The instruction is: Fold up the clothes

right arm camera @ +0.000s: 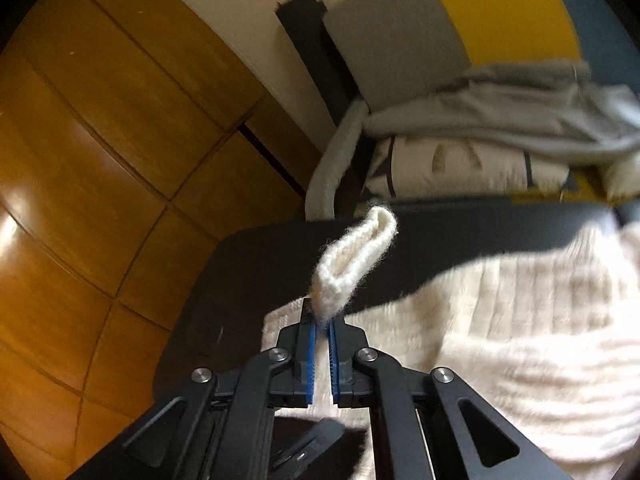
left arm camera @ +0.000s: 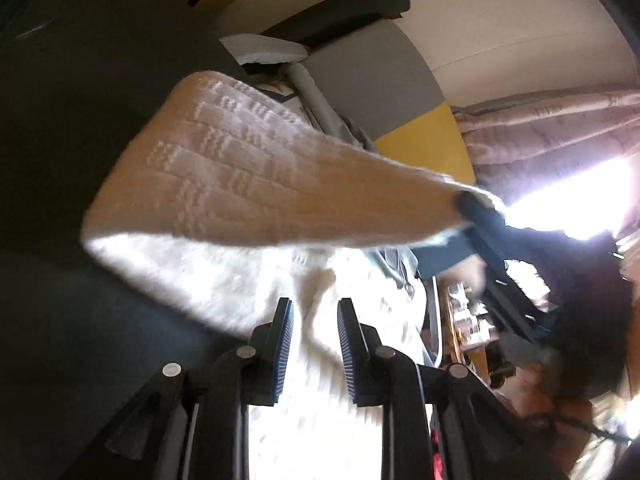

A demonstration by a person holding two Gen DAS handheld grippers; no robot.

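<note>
Cream knitted sweater spread over a dark surface, one part lifted. Right gripper clamped tight on a folded knit edge, jaws nearly together. Left gripper over the white knit, jaws narrow, whether pinching cloth: cannot tell. No containers. Behind, a pile of grey clothes against grey and yellow cushions. Wooden panelling beside; pink curtain by a bright window.

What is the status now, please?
Right gripper shut on cream knitted sweater edge. Left gripper part-open over it, grip unclear. Nothing in the way.
</note>
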